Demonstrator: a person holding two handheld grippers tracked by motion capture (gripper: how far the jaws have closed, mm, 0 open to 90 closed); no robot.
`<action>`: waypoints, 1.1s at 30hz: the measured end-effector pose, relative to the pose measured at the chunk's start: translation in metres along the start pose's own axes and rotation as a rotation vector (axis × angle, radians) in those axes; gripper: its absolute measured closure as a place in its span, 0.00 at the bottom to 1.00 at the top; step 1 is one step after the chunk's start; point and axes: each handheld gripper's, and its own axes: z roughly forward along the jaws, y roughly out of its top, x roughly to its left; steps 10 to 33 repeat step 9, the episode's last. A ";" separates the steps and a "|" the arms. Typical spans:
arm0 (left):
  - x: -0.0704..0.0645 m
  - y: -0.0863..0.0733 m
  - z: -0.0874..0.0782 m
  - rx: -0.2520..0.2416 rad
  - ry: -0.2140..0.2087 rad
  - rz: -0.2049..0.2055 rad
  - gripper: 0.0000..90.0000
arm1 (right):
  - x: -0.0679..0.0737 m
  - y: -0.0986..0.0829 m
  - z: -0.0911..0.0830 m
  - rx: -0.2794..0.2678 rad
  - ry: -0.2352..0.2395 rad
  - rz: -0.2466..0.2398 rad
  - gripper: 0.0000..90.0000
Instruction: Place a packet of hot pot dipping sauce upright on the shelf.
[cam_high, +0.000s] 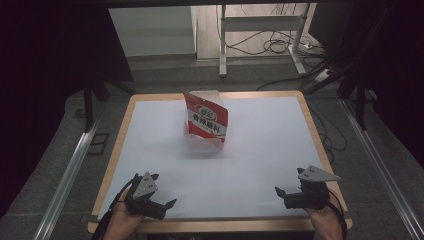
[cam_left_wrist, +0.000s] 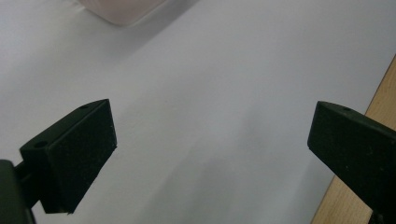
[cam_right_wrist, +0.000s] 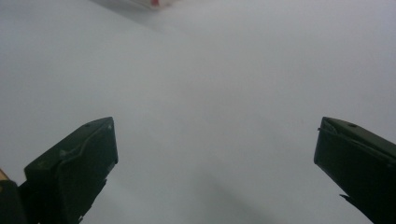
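Probably a lab: floor cables (cam_high: 280, 45), rails (cam_high: 65, 185).

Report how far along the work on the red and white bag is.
Nothing looks done yet: the red and white bag stands untouched toward the far middle of the white table. In hand: nothing; the left tool and right tool sit near the table's near edge, both with jaws wide apart and nothing between them. Left to do: the whole reach to the bag and whatever handling follows.
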 end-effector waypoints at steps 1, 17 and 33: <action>0.000 0.000 0.000 0.001 0.000 0.001 0.01 | -0.002 -0.003 0.001 0.011 -0.003 0.015 0.00; 0.000 0.001 0.001 0.002 0.002 0.001 0.01 | -0.010 -0.010 0.005 0.042 -0.001 0.059 0.00; 0.000 0.001 0.001 0.002 0.002 0.001 0.01 | -0.010 -0.010 0.005 0.042 -0.001 0.059 0.00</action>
